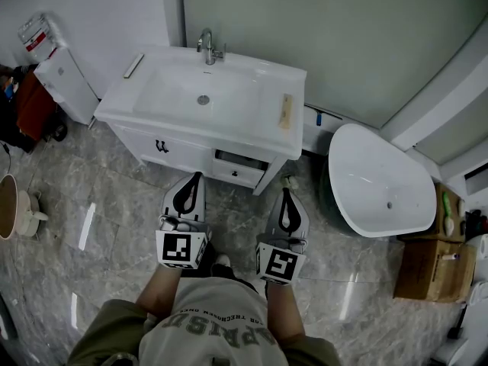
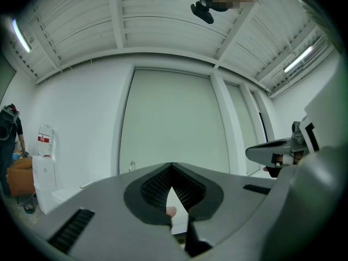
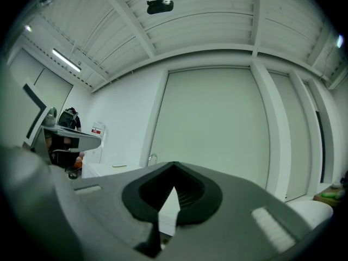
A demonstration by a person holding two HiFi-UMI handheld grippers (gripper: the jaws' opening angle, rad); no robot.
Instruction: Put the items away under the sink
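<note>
A white sink vanity (image 1: 252,120) with a chrome faucet (image 1: 207,46) stands against the wall. A pale wooden strip (image 1: 287,111) lies on its right rim and a grey bar (image 1: 133,65) on its left rim. Below the basin a small drawer (image 1: 238,166) is slightly out, beside a shut cabinet door with a dark handle (image 1: 162,146). My left gripper (image 1: 197,177) and right gripper (image 1: 287,183) are held side by side in front of the vanity, pointing at it, both shut with nothing between the jaws. The closed tips show in the left gripper view (image 2: 172,165) and the right gripper view (image 3: 174,165).
A white freestanding tub (image 1: 377,181) sits right of the vanity, with cardboard boxes (image 1: 427,269) beyond it. A white water dispenser (image 1: 65,82) stands at the left wall and a round stool (image 1: 11,208) at the left edge. The floor is grey marble tile (image 1: 107,227).
</note>
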